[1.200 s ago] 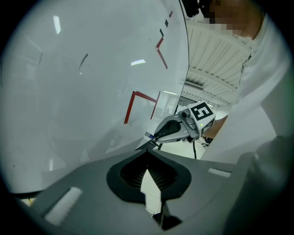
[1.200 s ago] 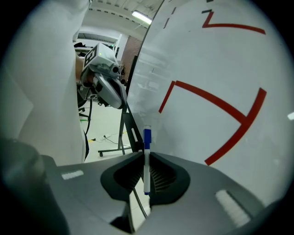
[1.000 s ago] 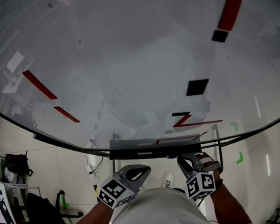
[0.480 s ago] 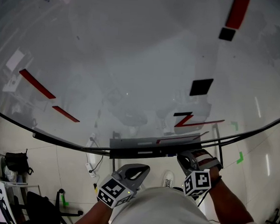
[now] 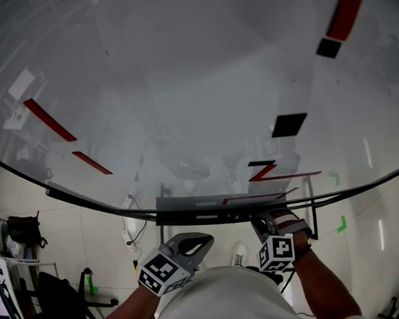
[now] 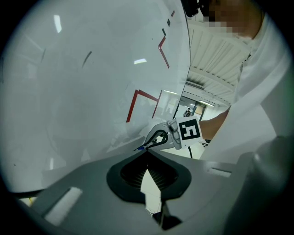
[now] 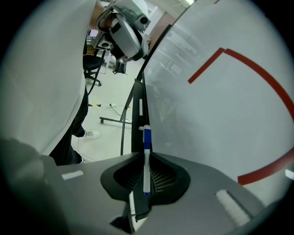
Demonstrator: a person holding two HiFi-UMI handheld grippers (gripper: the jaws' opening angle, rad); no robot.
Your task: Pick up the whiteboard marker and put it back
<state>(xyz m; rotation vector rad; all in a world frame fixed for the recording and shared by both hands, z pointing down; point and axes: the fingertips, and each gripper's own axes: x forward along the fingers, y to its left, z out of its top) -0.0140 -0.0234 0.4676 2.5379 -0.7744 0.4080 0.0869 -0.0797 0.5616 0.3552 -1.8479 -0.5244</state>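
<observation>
Blue-and-white whiteboard marker (image 7: 145, 170) stands clamped upright in the right tool (image 7: 147, 155) at lower centre, just beside the whiteboard (image 7: 216, 119), while the left tool (image 6: 148, 155) sits closed and empty.

No legible words or numbers; only square code patterns on left gripper cube (image 5: 159, 275) and right gripper cube (image 5: 276, 253)

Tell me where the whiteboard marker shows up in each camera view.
Head view: not discernible, hidden behind the right gripper.
Left gripper view: the blue tip of the whiteboard marker pokes from that gripper, centre.
Right gripper view: upright between the jaws, lower centre.
Shared landmark: the whiteboard with red lines.
</observation>
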